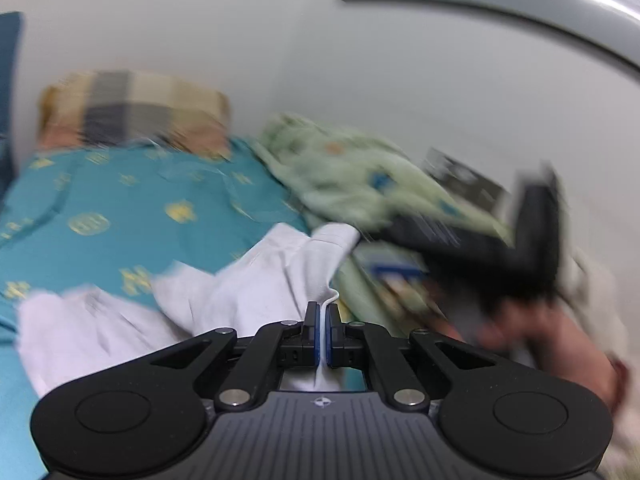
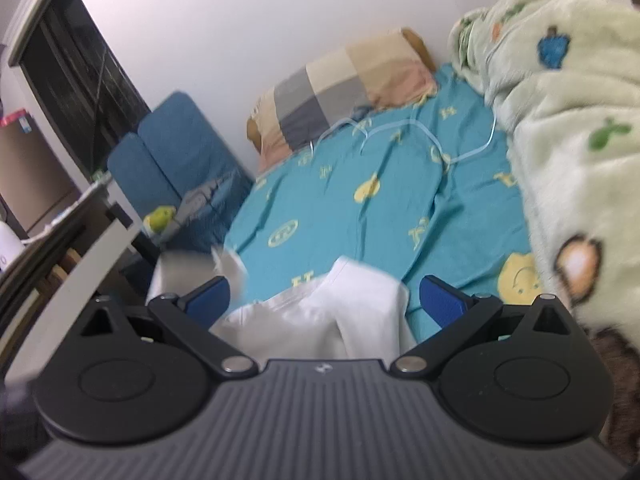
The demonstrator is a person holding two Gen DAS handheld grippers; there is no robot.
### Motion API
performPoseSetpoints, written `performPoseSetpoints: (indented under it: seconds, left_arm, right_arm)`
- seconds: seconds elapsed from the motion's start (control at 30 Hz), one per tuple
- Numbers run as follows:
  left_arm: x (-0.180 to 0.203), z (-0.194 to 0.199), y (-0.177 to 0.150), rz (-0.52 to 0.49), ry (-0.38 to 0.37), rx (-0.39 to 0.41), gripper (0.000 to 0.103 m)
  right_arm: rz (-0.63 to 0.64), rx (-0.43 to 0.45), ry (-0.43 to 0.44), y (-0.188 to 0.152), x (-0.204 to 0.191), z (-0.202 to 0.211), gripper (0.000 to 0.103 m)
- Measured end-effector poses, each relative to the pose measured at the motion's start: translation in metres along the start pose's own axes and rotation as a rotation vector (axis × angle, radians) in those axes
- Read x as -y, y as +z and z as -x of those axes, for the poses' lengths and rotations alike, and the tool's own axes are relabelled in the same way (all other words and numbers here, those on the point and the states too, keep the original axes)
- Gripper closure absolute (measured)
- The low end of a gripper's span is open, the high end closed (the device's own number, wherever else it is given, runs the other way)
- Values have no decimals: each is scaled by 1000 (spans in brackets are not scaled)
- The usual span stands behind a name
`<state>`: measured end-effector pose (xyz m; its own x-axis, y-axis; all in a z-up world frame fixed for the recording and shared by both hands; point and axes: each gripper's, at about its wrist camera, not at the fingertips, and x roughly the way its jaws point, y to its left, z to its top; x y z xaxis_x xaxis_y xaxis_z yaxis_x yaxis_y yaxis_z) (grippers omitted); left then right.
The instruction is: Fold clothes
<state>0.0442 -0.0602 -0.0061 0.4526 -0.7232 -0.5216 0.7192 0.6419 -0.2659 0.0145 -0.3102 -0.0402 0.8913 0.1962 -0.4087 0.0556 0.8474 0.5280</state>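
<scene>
On the bed (image 2: pixel 360 208), your left hand-held gripper (image 1: pixel 322 320) pinches the white garment (image 1: pixel 248 280), which trails away leftward; your right hand-held gripper (image 2: pixel 324 300) hangs spread directly above it.

I see soft matt white cloth (image 1: pixel 256 296) pinched in my left gripper (image 1: pixel 322 330), whose matt black plastic arms carry shiny metal pivots. Beyond my right gripper (image 2: pixel 324 300) lies a smooth cotton-like teal bedsheet (image 2: pixel 332 208); to its right, a fluffy green fleece blanket (image 2: pixel 568 128).
</scene>
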Motion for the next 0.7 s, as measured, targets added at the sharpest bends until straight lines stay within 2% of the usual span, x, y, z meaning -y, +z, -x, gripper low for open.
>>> performPoseSetpoints:
  seconds: [0.1,0.2,0.33,0.4,0.43,0.47,0.53,0.63,0.7]
  left_arm:
    - [37,-14,-36,-33,-70,-129,100]
    - [60,-36,-69,-86,-81,-250,100]
    - [66,-51,-84,-116,-58,-312,99]
    - [60,-52,-80,-102,-50,-313,86]
    - [56,-50,-74,-88,-41,-304,74]
    - [50,-47,-67,-76,-26,-294,58]
    - [37,-36,-53,-61,13,-269,40]
    - [18,-22,-33,-40,77,-217,27]
    - [1,-13,-20,-20,145,-172,25]
  right_arm:
    - [19,28,18,3,-2,14,0]
    - [21,25,60,5,-5,22,0]
    - [30,-21,75,1,-6,19,0]
    - [29,-40,67,-1,-5,16,0]
    - [24,-45,60,-2,-4,15,0]
    - [19,-51,52,-3,-3,14,0]
    - [12,-54,39,-4,-1,13,0]
    - [5,-45,23,-4,0,16,0]
    - [-5,-41,15,-4,2,17,0]
